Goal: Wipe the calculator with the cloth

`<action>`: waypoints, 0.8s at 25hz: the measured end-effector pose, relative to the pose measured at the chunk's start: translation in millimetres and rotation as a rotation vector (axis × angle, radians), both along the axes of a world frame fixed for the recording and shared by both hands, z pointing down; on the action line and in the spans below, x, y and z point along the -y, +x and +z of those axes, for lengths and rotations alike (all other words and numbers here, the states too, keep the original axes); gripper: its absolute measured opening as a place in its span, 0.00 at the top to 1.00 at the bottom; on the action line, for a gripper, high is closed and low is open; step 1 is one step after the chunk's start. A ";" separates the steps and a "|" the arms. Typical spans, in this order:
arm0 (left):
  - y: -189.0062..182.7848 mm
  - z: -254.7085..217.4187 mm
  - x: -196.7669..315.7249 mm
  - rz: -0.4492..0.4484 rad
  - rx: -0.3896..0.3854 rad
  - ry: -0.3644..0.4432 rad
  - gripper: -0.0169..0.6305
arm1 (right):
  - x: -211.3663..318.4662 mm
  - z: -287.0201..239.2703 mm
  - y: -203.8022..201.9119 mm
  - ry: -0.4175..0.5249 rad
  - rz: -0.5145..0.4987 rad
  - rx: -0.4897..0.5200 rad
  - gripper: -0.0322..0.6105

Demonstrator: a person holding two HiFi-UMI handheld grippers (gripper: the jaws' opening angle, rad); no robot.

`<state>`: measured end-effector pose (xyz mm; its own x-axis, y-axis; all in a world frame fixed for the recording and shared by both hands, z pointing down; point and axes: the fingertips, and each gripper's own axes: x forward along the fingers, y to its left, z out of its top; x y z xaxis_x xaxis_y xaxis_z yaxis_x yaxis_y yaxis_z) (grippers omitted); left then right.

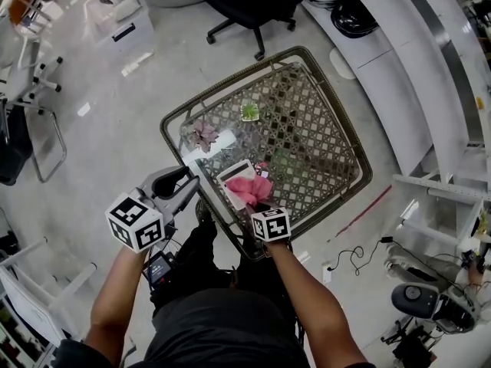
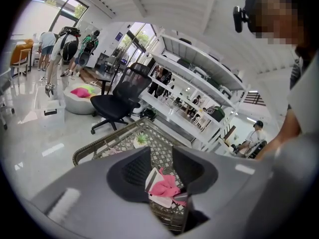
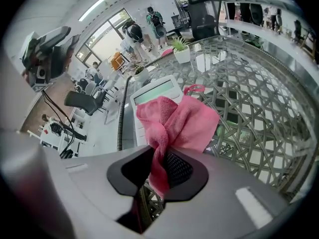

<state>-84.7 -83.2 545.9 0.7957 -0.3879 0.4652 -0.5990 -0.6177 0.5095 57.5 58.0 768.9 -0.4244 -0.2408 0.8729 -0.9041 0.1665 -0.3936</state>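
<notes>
We are gripping the pink cloth [image 3: 180,126] in the right gripper [image 3: 159,167], with a twisted fold pinched tight between its jaws and the rest spreading out ahead. The calculator [image 3: 155,90] is lying near the lower-left edge of the glass-over-wicker tabletop [image 1: 326,133], at the middle of the head view. The cloth appears to be resting over its key end, while the display end is showing bare. We are holding the left gripper [image 2: 162,164] at the lower left, off the tabletop's edge, jaws standing apart with nothing between them. We are judging the wipe as under way but not finished: the cloth is on the keys, and the display end and sides are waiting for their passes.
</notes>
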 end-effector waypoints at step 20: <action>-4.8 -16.4 -7.3 -0.010 -0.005 0.012 0.71 | -24.5 4.5 51.7 -0.097 0.175 -0.084 0.85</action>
<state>-89.4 -75.9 529.5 0.7939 -0.4017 0.4564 -0.6028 -0.6177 0.5050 109.2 82.5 773.5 -0.3081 -0.2175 0.9262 -0.9462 -0.0314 -0.3222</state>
